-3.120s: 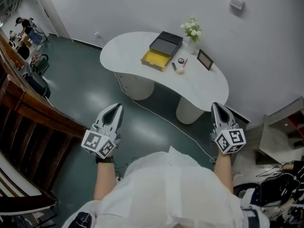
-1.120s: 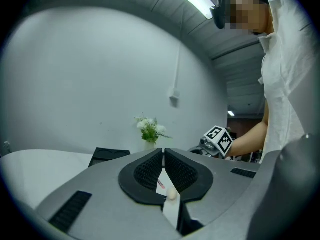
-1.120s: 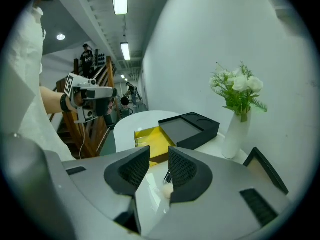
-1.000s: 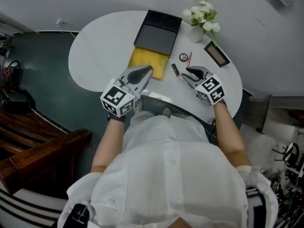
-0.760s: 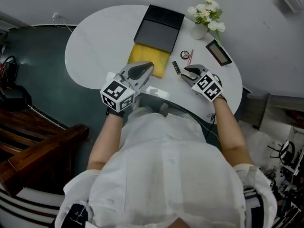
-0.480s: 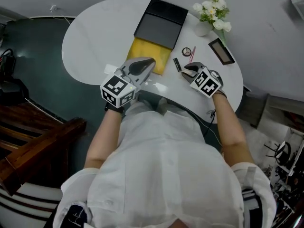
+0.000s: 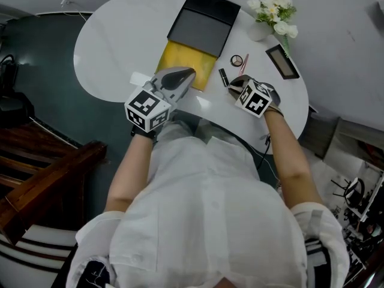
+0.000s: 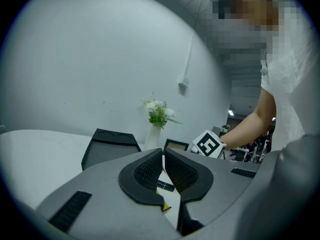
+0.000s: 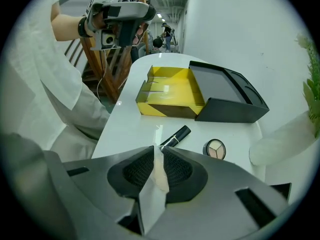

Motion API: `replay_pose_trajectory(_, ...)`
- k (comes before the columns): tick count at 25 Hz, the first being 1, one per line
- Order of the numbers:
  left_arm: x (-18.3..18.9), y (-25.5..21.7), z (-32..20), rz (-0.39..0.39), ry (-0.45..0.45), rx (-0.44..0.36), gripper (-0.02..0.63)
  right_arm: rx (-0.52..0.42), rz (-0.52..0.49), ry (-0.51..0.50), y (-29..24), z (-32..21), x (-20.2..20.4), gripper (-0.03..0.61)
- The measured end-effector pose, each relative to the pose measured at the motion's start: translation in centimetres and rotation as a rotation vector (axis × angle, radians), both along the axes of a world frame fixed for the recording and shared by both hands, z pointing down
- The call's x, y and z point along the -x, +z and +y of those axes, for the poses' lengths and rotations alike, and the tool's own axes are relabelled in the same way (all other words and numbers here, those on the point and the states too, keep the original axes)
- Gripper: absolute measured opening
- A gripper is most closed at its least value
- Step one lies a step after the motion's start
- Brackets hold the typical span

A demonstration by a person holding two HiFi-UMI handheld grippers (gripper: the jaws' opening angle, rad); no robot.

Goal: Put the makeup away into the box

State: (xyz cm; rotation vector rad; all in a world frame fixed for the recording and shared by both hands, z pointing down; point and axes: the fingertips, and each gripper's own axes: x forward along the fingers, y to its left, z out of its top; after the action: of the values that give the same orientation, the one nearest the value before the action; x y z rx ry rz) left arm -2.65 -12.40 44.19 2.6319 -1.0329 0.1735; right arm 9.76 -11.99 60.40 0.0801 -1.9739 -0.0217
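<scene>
On the white table (image 7: 114,47) the box lies open: a yellow tray (image 7: 186,65) with its black lid (image 7: 201,26) behind it. Beside it are a black lipstick tube (image 7: 222,76), a round eyeshadow compact (image 7: 237,60) and a thin red pencil (image 7: 245,63). My right gripper (image 7: 237,84) points steeply down just in front of the lipstick (image 9: 175,136). Its jaws are closing, and a pale beige item in a clear wrapper (image 9: 159,171) sits pressed between the pads. My left gripper (image 7: 187,74) hovers over the tray's near edge, shut and empty (image 8: 163,154).
A white vase of flowers (image 7: 264,26) and a rectangular palette (image 7: 283,61) stand at the table's far right. The table's near edge curves in by the person's body. Dark wooden stairs (image 7: 42,161) are on the floor to the left.
Both grippers have sunk toward the table. The right one has tipped downward over the spot in front of the lipstick and its jaws have narrowed on the pale wrapped item.
</scene>
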Motion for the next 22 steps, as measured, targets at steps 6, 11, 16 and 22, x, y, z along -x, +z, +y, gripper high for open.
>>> replay_pose_trajectory(6, -0.1, 0.4, -0.1, -0.001, 0.001, 0.010, 0.021, -0.013, 0.021, -0.024, 0.2, 0.1, -0.4, 0.022)
replay_pose_trajectory(11, 0.0, 0.4, -0.3, 0.005, 0.017, 0.016, 0.021, -0.017, 0.031, -0.002, -0.3, 0.0, -0.9, 0.015)
replay_pose_trajectory(16, 0.4, 0.2, -0.9, 0.011, 0.031, 0.014, 0.021, -0.046, 0.002, 0.057, -2.4, -1.0, -0.9, 0.014)
replay_pose_trajectory(22, 1.5, -0.2, -1.8, 0.011, 0.038, 0.002, 0.021, -0.119, -0.083, 0.088, -7.0, -3.1, 1.9, 0.012)
